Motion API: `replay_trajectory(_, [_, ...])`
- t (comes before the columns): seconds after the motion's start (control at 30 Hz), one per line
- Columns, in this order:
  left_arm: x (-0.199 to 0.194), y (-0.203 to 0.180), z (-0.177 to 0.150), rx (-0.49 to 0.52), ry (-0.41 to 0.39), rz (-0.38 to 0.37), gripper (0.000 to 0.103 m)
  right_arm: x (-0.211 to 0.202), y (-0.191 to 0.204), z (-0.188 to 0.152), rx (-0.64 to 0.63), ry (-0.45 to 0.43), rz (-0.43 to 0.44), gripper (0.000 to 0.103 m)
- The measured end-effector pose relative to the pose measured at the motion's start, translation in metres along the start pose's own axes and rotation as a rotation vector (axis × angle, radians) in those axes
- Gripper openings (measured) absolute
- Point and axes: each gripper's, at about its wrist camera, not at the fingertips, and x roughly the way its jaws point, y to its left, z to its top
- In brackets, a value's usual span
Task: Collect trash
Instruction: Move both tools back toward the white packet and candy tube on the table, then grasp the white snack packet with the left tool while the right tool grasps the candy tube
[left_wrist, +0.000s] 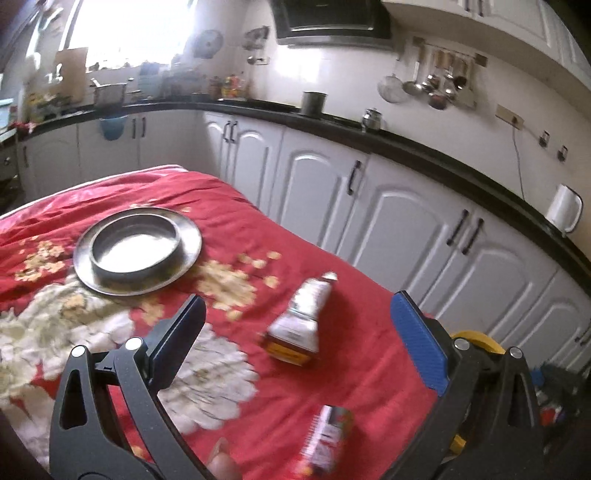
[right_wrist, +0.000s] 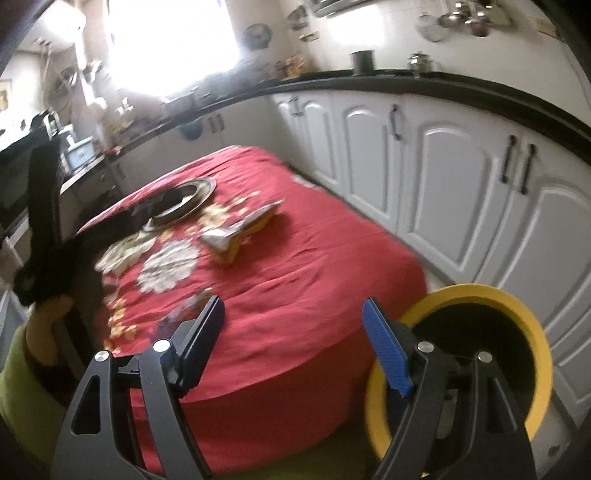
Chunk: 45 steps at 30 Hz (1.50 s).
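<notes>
Round steel plate (left_wrist: 137, 251) with raised inner ring sitting on my red flower-print cloth (left_wrist: 229, 206). White arched cabinet doors (left_wrist: 399, 221) running under black countertop (left_wrist: 424, 155). Steel ladles (left_wrist: 436, 86) hanging on white wall.

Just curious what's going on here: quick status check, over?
Left gripper open, empty. Right gripper open, empty. Wrapper on red cloth, uncollected. Yellow bin beside table. Nothing blocking.

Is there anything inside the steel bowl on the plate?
No, the steel bowl sits empty on the plate, its bare inside showing.
</notes>
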Motion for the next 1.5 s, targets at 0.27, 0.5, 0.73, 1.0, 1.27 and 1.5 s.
replay_trajectory(0.27, [0.012, 0.029, 0.013, 0.009, 0.032, 0.022, 0.092, 0.033, 0.045, -0.001, -0.04, 0.071, 0.081, 0.074])
replay_trajectory(0.5, [0.043, 0.036, 0.019, 0.032, 0.126, -0.046, 0.092, 0.075, 0.074, -0.001, -0.017, 0.151, 0.137, 0.074])
replay_trajectory(0.73, [0.087, 0.025, 0.011, 0.102, 0.257, -0.113, 0.092, 0.109, 0.077, -0.008, 0.039, 0.233, 0.175, 0.067])
replay_trajectory(1.0, [0.123, 0.013, 0.003, 0.115, 0.367, -0.194, 0.083, 0.112, 0.065, -0.011, 0.045, 0.242, 0.237, 0.048])
replay_trajectory(1.27, [0.138, 0.003, -0.004, 0.089, 0.421, -0.237, 0.06, 0.095, 0.039, -0.008, 0.071, 0.248, 0.224, 0.035])
replay_trajectory(1.5, [0.142, 0.003, -0.017, 0.077, 0.45, -0.227, 0.05, 0.08, 0.0, -0.005, 0.115, 0.214, 0.147, 0.032])
